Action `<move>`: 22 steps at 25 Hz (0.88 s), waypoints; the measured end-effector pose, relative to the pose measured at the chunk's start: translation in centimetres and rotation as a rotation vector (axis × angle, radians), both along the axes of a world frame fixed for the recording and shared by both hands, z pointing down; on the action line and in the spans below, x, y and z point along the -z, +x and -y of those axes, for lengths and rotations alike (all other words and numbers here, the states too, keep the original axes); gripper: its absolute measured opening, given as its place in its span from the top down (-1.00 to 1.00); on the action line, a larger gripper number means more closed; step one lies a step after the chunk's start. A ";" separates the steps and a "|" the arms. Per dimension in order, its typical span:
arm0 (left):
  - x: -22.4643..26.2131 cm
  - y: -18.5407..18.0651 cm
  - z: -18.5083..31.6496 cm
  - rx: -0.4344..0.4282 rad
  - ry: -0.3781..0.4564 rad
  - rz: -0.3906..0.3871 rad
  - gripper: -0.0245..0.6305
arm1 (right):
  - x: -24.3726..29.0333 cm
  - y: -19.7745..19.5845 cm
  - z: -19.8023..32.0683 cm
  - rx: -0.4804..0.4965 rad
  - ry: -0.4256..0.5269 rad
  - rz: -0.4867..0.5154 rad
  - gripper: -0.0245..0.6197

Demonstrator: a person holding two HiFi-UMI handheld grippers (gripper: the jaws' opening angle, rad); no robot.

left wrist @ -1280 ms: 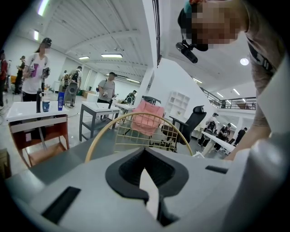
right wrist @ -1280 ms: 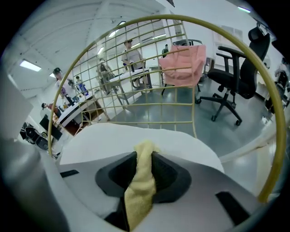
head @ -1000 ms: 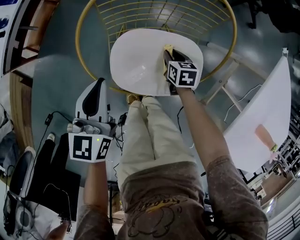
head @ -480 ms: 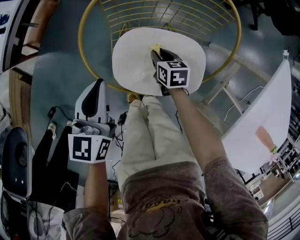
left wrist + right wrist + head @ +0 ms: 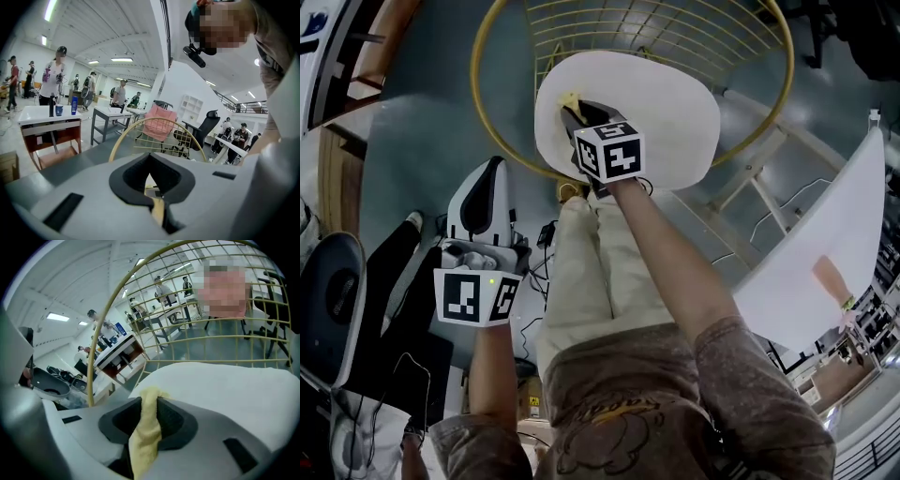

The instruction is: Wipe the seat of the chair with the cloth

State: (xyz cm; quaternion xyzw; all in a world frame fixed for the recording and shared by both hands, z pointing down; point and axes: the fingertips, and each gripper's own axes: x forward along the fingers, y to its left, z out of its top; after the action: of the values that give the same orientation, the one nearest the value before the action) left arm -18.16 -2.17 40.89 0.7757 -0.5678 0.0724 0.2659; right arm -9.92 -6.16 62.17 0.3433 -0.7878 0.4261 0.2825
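I see the yellow cloth (image 5: 144,427) bunched into a narrow strip, clamped in the right gripper (image 5: 149,401). Its tip touches the white, rounded seat (image 5: 666,103) near the seat's left edge in the head view.

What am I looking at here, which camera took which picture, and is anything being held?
No robot here: a person holds a two-jaw gripper in each hand. The head view comes from a camera on the person's head, looking down; each gripper view comes from a camera riding on that gripper, looking along its jaws. The right gripper is shut on a yellow cloth, at the left part of the chair's white seat. The left gripper hangs off the chair beside the person's leg, jaws together, holding nothing.
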 end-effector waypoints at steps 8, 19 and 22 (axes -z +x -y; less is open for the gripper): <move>0.5 -0.3 -0.7 0.008 0.013 -0.001 0.92 | 2.1 -2.9 -1.4 0.040 0.009 0.103 0.57; 1.3 1.0 -1.5 -0.026 0.038 -0.007 0.92 | 2.3 4.5 -2.2 -0.022 0.028 0.020 0.57; 1.7 1.8 -1.4 -0.045 0.048 -0.019 0.92 | 2.5 8.3 -2.3 -0.062 0.033 -0.030 0.57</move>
State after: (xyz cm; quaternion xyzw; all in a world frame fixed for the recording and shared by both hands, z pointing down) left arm -16.36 -0.82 39.14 0.7951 -0.5493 0.0574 0.2506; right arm -1.63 -3.89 59.63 0.3786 -0.7793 0.4165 0.2755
